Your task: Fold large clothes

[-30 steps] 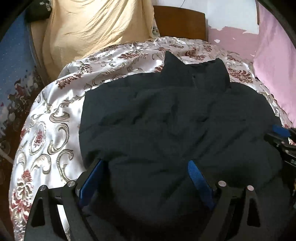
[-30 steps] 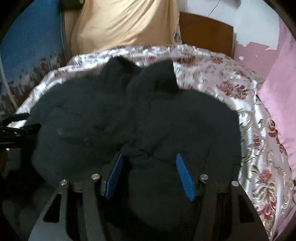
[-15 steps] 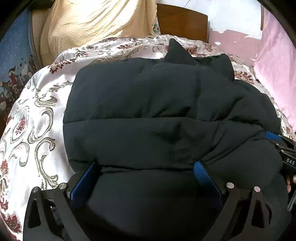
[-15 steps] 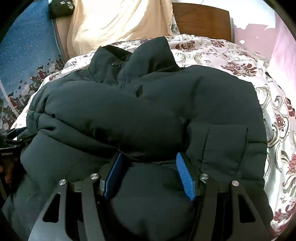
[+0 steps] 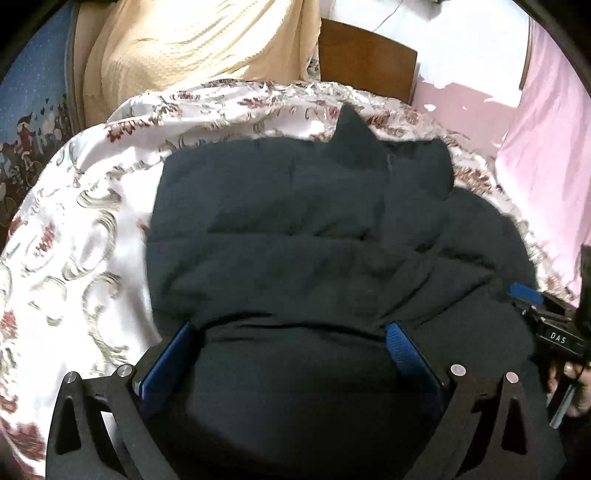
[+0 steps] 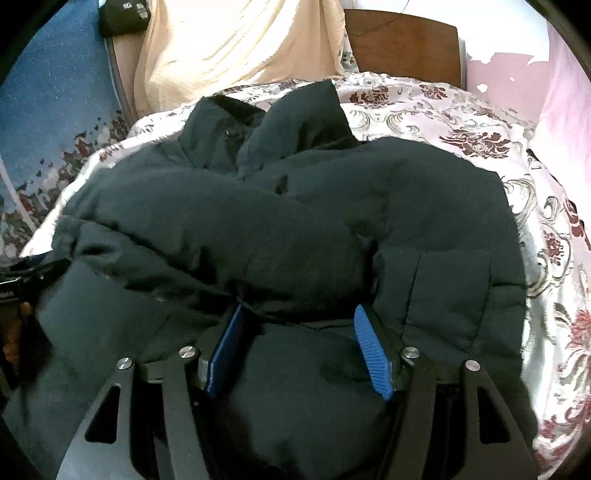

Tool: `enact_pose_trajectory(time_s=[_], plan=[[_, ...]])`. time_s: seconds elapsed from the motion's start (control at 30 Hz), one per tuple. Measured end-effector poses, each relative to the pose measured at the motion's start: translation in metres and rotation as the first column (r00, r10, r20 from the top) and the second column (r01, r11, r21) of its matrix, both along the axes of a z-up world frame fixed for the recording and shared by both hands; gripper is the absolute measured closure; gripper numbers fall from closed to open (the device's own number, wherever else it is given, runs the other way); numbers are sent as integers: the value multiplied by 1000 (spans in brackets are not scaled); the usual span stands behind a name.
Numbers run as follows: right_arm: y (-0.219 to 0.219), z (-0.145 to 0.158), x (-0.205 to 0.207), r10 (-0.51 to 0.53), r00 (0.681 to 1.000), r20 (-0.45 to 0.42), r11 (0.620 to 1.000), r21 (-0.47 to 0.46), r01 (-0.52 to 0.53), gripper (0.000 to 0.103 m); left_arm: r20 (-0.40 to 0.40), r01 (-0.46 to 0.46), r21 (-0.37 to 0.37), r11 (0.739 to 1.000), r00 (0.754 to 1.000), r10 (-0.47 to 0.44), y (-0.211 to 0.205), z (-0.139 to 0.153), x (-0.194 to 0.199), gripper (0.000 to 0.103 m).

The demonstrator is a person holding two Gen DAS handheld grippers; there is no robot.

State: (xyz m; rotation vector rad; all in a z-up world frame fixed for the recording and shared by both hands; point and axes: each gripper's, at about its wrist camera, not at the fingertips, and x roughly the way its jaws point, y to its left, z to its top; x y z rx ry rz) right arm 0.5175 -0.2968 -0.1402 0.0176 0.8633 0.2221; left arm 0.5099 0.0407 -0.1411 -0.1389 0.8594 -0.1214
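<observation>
A large dark puffy jacket (image 5: 295, 240) lies on the floral bedspread (image 5: 74, 240), collar toward the headboard; it also shows in the right wrist view (image 6: 295, 229). My left gripper (image 5: 291, 332) holds a thick bundle of the jacket's lower edge between its blue pads (image 5: 402, 349). My right gripper (image 6: 299, 325) also has a bundle of jacket fabric between its blue pads (image 6: 369, 347). The right gripper (image 5: 546, 321) shows at the right edge of the left wrist view. The left gripper (image 6: 22, 284) shows at the left edge of the right wrist view.
A cream blanket (image 5: 192, 48) hangs over the wooden headboard (image 5: 365, 59) at the back. A pink curtain (image 5: 546, 140) is on the right. A blue patterned wall (image 6: 48, 110) is on the left. A dark object (image 6: 123, 16) sits on the headboard's top left.
Both grippers have lifted the jacket's lower edge and carried it toward the collar. The jacket rose and bunched, then settled somewhat lower in the left view.
</observation>
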Motion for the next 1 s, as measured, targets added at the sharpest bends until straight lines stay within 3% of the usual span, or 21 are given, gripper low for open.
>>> enact_pose_trajectory(time_s=[0.17, 0.33, 0.47, 0.63, 0.77, 0.83, 0.9, 0.93, 0.97, 1.0], plan=[[-13, 46, -2, 1, 1000, 12, 999, 37, -2, 22, 15, 40, -70, 997, 999, -39, 15, 39, 12, 0], [-7, 75, 34, 14, 1000, -5, 999, -48, -14, 13, -80, -2, -181, 983, 997, -13, 21, 56, 78, 0], [6, 82, 87, -50, 997, -59, 996, -70, 46, 13, -94, -25, -217, 976, 996, 4, 14, 54, 142, 0], [17, 87, 152, -156, 987, -23, 988, 12, 157, 13, -78, -28, -208, 978, 997, 12, -10, 47, 210, 0], [20, 82, 198, -233, 973, 4, 970, 67, 232, 13, -58, -47, -177, 983, 998, 37, -26, 38, 241, 3], [25, 74, 214, -251, 968, -2, 965, 74, 250, 16, -51, -48, -160, 986, 998, 40, -31, 35, 250, 13], [30, 63, 230, -261, 965, -31, 963, 60, 263, 27, -56, -45, -139, 989, 998, 37, -35, 31, 258, 41], [32, 60, 234, -262, 964, -43, 963, 54, 264, 41, -57, -37, -139, 990, 998, 29, -37, 29, 260, 47], [35, 55, 239, -266, 962, -59, 962, 48, 269, 51, -55, -21, -152, 988, 998, 12, -38, 28, 261, 62], [36, 53, 239, -269, 961, -67, 961, 54, 273, 59, -51, -3, -166, 986, 999, -5, -39, 29, 260, 85]])
